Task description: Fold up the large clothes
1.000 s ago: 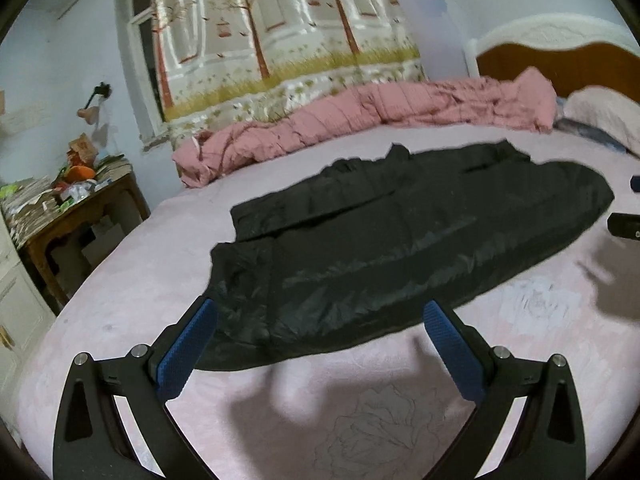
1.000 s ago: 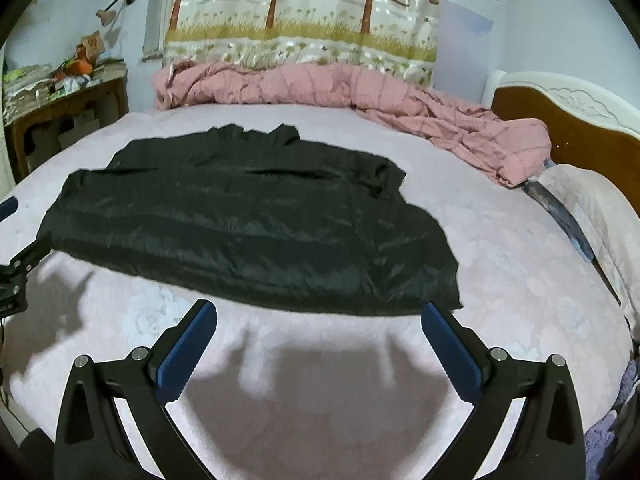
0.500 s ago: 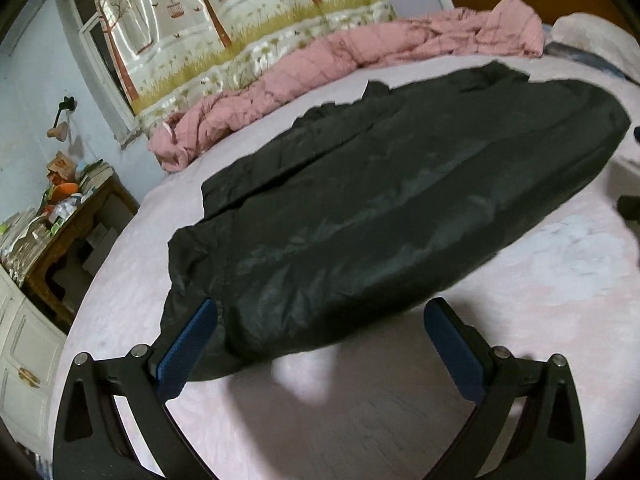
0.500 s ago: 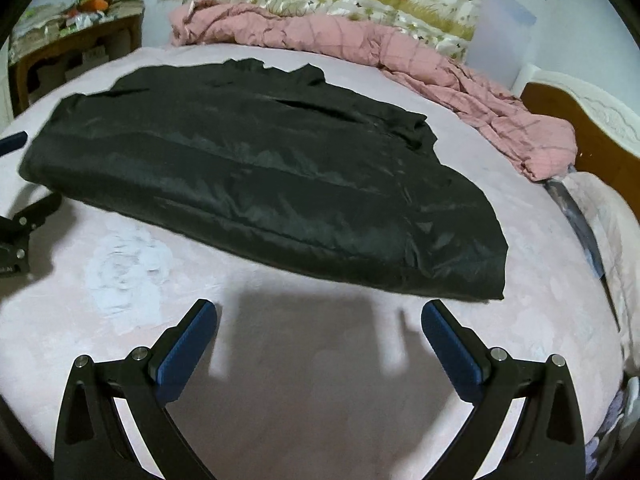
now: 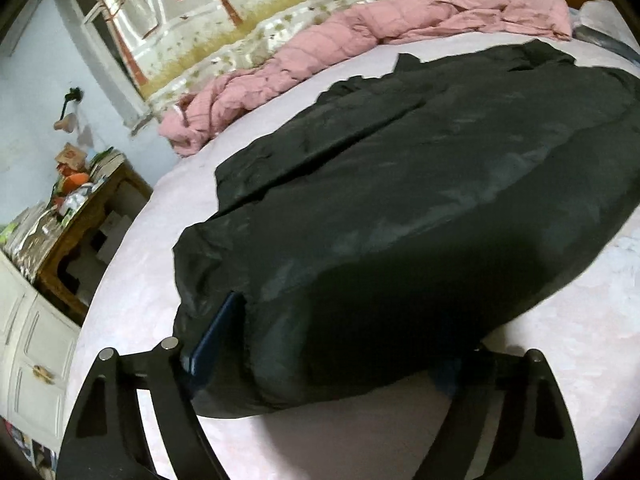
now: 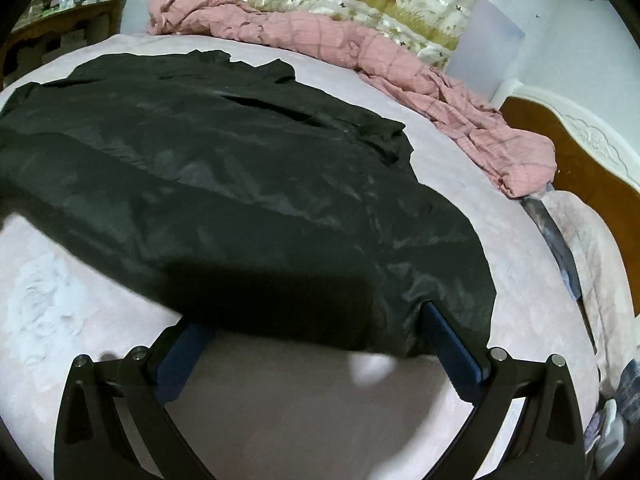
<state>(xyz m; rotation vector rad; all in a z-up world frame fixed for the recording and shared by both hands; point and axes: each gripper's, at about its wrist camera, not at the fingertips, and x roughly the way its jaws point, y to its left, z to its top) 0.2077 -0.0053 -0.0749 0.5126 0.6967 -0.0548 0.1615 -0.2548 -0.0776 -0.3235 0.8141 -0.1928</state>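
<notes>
A large black jacket lies spread flat on the pink bed sheet; it also shows in the right wrist view. My left gripper is open, its jaws wide apart, with the jacket's near left corner lying between and over the blue pads. My right gripper is open too, its blue pads straddling the jacket's near right hem. Neither gripper has closed on the cloth.
A rumpled pink quilt lies along the far side of the bed, also in the right wrist view. A cluttered wooden table stands at the left. The wooden headboard and pillows are at the right.
Both grippers have moved forward and down to the jacket's near edge. The cloth now lies between the open jaws of each. The jacket itself has not moved.
</notes>
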